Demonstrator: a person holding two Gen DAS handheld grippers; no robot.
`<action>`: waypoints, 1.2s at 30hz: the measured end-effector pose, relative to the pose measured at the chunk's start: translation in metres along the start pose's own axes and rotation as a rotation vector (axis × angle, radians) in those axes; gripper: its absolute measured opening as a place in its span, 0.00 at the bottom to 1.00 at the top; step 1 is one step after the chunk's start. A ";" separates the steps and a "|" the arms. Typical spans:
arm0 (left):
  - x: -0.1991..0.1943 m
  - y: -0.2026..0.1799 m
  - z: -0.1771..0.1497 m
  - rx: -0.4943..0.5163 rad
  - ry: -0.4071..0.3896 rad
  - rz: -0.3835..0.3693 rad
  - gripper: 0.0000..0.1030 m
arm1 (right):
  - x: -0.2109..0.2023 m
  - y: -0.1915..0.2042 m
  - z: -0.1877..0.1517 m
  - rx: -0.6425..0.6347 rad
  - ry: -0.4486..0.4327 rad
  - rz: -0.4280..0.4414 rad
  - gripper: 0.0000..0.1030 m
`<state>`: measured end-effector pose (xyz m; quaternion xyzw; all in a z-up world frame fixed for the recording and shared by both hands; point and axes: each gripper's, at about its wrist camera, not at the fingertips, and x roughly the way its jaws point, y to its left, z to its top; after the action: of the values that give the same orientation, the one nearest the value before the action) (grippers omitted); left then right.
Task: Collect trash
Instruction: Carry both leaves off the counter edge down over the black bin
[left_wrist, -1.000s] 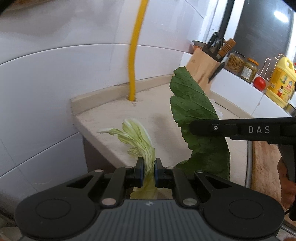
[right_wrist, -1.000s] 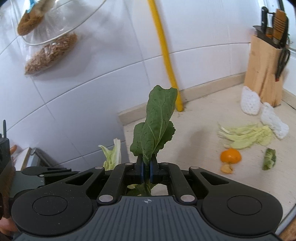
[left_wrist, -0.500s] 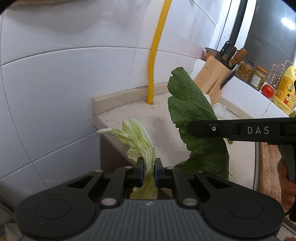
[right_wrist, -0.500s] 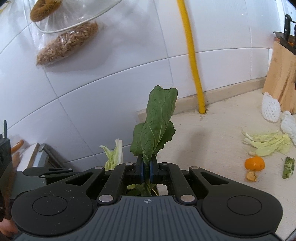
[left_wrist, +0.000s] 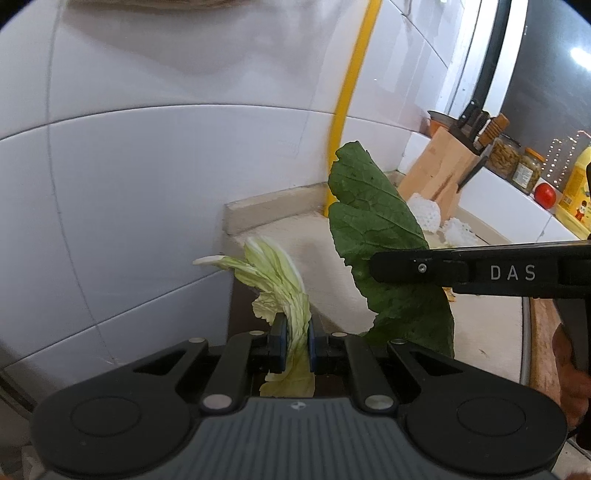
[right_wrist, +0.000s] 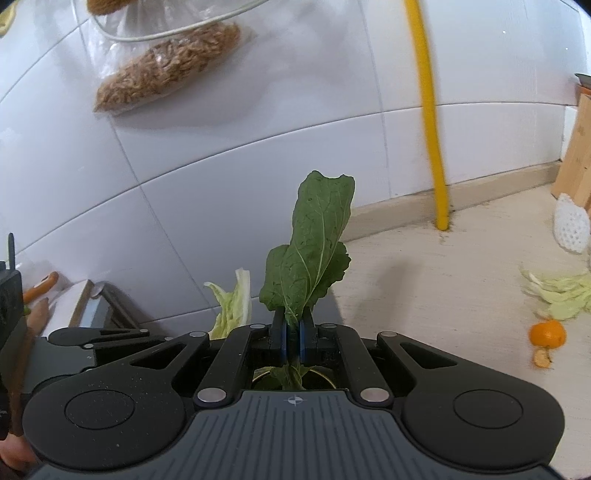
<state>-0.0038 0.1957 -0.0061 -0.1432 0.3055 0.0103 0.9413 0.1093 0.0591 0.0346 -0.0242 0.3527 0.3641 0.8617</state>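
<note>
Both grippers have slid sideways past the yellow pipe (right_wrist: 430, 122), which now stands further right in each view. Left gripper (left_wrist: 294, 341): jaws clamped on pale cabbage leaf (left_wrist: 275, 280), held upright, left of the pipe. Right gripper (right_wrist: 292, 339): jaws clamped on dark green leaf (right_wrist: 314, 243), likewise left of the pipe. Right of the pipe on the counter (right_wrist: 424, 280): cabbage scraps (right_wrist: 561, 295), orange (right_wrist: 547, 333), peel bit (right_wrist: 541, 358), white foam net (right_wrist: 570, 229).

Home kitchen, tiled wall (left_wrist: 147, 177), knife block (left_wrist: 439, 177), stone counter (right_wrist: 443, 288)
</note>
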 end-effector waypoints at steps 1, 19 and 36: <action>-0.001 0.003 0.000 -0.003 -0.002 0.004 0.08 | 0.002 0.003 0.000 -0.003 0.002 0.002 0.08; -0.003 0.044 -0.004 -0.056 -0.009 0.066 0.08 | 0.043 0.041 0.006 -0.030 0.048 0.035 0.08; 0.019 0.064 -0.013 -0.109 0.048 0.101 0.08 | 0.078 0.039 -0.009 0.017 0.130 0.035 0.08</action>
<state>-0.0029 0.2526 -0.0436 -0.1787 0.3339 0.0707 0.9228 0.1162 0.1327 -0.0123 -0.0341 0.4115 0.3739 0.8305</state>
